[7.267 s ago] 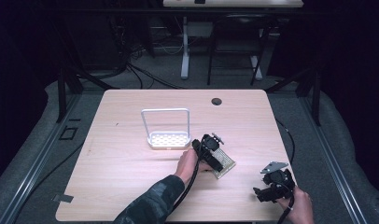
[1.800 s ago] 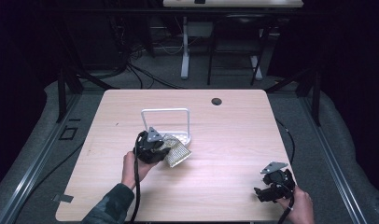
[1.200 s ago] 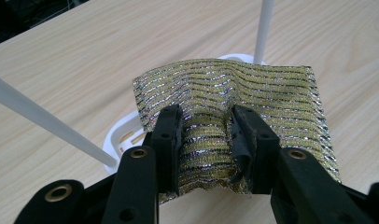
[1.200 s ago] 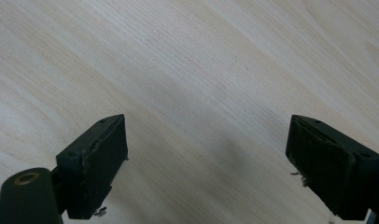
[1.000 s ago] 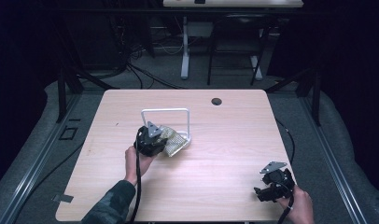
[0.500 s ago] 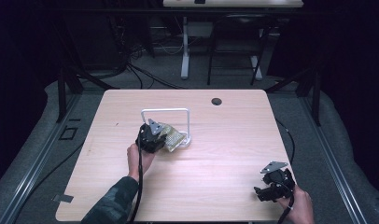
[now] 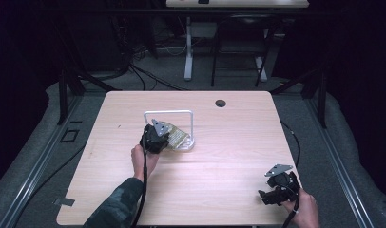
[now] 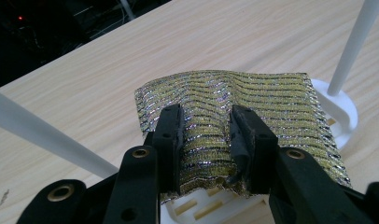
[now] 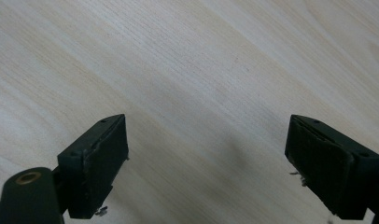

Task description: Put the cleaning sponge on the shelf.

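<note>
My left gripper (image 7: pixel 155 137) sits just left of table (image 7: pixel 238 142) center, jaws pinched down on a gold-and-silver striped cloth (image 8: pixel 253 116), near edge bunched up between them. In the left gripper view, left gripper (image 8: pixel 207 140) has the cloth spread away toward 12 o'clock, draped over the slotted white base (image 8: pixel 339 109) of a white rack (image 7: pixel 169 128); one rack post (image 8: pixel 353 44) rises at 1 o'clock, another (image 8: pixel 43 135) crosses at 9 o'clock. From the high view the cloth (image 7: pixel 176 137) lies inside the rack frame, at 3 o'clock from my left gripper. Left hand (image 7: pixel 144 161) and camo sleeve (image 7: pixel 117 206) come in from 6 o'clock. My right gripper (image 7: pixel 276 187) is down at 4 o'clock near the table corner, well apart from the rack; in its own view, right gripper (image 9: pixel 206 163) has jaws spread wide, holding nothing, bare wood below. Small dark hole (image 7: pixel 220 102) at the table's 12 o'clock edge.
</note>
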Demonstrator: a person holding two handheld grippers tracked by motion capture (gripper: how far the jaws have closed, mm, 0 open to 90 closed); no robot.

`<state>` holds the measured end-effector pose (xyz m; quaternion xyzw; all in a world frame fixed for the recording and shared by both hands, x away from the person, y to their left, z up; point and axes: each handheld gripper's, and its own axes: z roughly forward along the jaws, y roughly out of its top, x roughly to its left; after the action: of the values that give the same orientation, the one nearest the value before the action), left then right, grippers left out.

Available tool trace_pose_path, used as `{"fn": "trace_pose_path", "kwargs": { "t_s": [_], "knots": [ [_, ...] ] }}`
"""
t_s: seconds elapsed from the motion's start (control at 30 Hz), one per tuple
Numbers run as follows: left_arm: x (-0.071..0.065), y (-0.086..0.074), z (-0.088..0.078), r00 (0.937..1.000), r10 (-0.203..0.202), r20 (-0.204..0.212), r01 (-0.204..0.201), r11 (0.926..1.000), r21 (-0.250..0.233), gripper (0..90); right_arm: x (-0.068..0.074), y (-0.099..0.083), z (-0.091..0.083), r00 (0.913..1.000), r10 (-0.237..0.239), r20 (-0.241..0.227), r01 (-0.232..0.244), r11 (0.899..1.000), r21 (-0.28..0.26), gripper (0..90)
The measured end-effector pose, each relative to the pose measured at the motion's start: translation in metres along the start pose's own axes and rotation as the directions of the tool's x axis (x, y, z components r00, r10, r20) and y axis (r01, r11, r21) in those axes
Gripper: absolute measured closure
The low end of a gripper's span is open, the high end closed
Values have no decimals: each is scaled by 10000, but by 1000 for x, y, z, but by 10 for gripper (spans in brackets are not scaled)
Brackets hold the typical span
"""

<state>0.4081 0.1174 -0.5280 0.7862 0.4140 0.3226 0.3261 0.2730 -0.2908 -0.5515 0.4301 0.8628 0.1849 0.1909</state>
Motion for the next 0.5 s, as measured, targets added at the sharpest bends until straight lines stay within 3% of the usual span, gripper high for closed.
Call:
{"fn": "trace_pose_path", "kwargs": {
  "t_s": [0.5],
  "knots": [
    [-5, -1, 11, 9996, -252, 102, 253, 9996, -140, 645, 1, 0, -2, 10000, -53, 68, 53, 10000, -43, 126]
  ]
}}
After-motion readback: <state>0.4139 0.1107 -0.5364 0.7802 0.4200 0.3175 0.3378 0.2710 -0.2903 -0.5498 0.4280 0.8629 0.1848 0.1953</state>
